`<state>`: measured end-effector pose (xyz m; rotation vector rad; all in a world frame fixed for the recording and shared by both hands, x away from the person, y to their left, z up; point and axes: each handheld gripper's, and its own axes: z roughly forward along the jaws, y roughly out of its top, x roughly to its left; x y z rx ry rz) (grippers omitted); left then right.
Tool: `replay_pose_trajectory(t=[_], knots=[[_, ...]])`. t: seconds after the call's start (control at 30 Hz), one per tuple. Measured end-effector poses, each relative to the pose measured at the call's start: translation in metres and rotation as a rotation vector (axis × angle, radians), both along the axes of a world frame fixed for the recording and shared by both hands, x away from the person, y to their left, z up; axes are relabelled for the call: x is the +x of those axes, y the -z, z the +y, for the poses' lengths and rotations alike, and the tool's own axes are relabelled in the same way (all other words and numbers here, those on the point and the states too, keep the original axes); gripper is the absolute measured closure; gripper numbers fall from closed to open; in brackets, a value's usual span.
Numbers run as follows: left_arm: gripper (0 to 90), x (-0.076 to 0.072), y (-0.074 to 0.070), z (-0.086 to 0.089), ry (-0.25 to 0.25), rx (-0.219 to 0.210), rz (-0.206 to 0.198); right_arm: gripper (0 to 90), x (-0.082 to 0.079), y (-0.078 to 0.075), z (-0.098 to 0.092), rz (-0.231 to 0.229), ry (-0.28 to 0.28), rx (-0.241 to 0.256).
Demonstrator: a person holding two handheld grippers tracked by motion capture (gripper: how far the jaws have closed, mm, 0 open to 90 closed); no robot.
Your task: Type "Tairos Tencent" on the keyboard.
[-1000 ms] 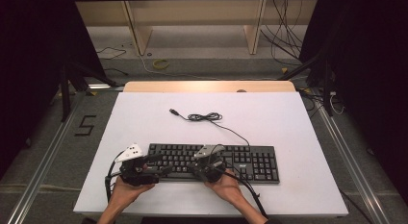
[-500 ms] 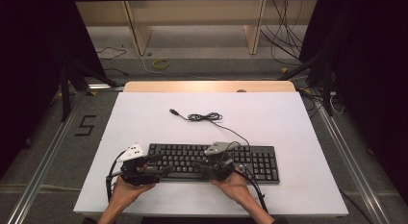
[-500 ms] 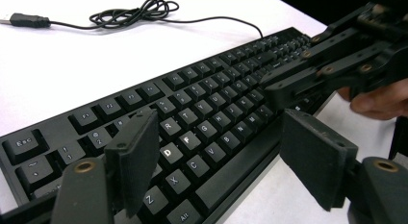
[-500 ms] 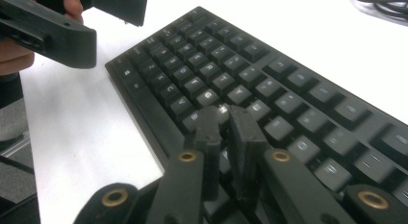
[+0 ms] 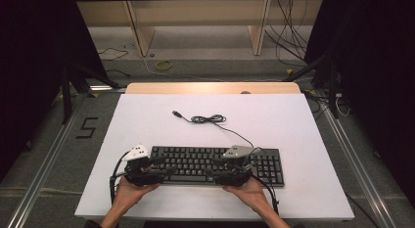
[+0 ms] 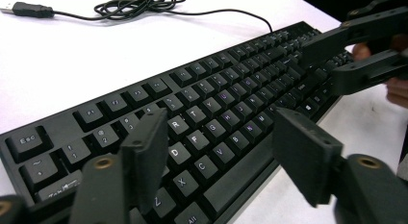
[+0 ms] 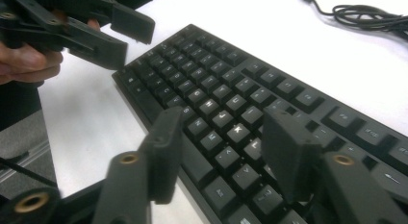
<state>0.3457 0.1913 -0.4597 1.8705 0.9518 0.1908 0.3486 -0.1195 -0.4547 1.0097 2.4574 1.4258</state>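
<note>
A black keyboard (image 5: pixel 215 164) lies near the front of the white table (image 5: pixel 293 120). Its thin black cable (image 5: pixel 210 119) coils behind it and ends in a loose USB plug (image 5: pixel 177 113). My left gripper (image 5: pixel 164 170) stands open at the keyboard's left front corner, jaws pointing right. In the left gripper view one jaw is over the bottom key rows (image 6: pixel 202 104) and the other is past the front edge. My right gripper (image 5: pixel 210 174) is open near the middle of the front edge, jaws pointing left. In the right gripper view its jaws frame the keys (image 7: pixel 231 89); nothing is held.
A wooden strip (image 5: pixel 210 87) edges the table's far side. Bare table lies behind and to the right of the keyboard. Floor cables, a yellow ring (image 5: pixel 164 65) and shelf legs sit beyond the table. Metal rails run along both sides, and a "5" mark (image 5: pixel 88 127) is on the floor at left.
My right gripper has slid a little to the right along the keyboard's front edge. The left gripper and the keyboard have hardly moved.
</note>
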Motion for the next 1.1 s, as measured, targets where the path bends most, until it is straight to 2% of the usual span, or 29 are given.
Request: replay_pose_trajectory(t=[0.1,0.23,0.27,0.43,0.67,0.8,0.87,1.1], knots=[[44.4,0.003,-0.003,-0.003,-0.004,0.001,0.010,44.6,-0.004,-0.003,-0.008,-0.008,0.008,0.016],[50.1,0.009,-0.006,-0.008,-0.010,0.009,0.017,42.3,-0.007,-0.004,-0.013,-0.013,0.014,0.021],[54.5,0.010,-0.007,-0.009,-0.012,0.017,0.018,40.3,-0.009,-0.004,-0.015,-0.014,0.017,0.022],[65.2,0.017,-0.006,-0.015,-0.008,0.050,0.028,36.2,-0.012,-0.004,-0.018,-0.021,0.019,0.020],[77.1,0.028,-0.004,-0.022,0.003,0.103,0.063,34.6,-0.017,-0.006,-0.023,-0.031,0.026,0.026],[85.6,0.033,-0.002,-0.031,0.020,0.137,0.064,34.2,-0.020,-0.007,-0.028,-0.038,0.033,0.028],[87.8,0.035,-0.001,-0.036,0.029,0.163,0.062,33.8,-0.021,-0.007,-0.030,-0.036,0.036,0.029],[89.3,0.042,0.005,-0.046,0.037,0.200,0.079,32.4,-0.023,-0.007,-0.035,-0.035,0.041,0.038]])
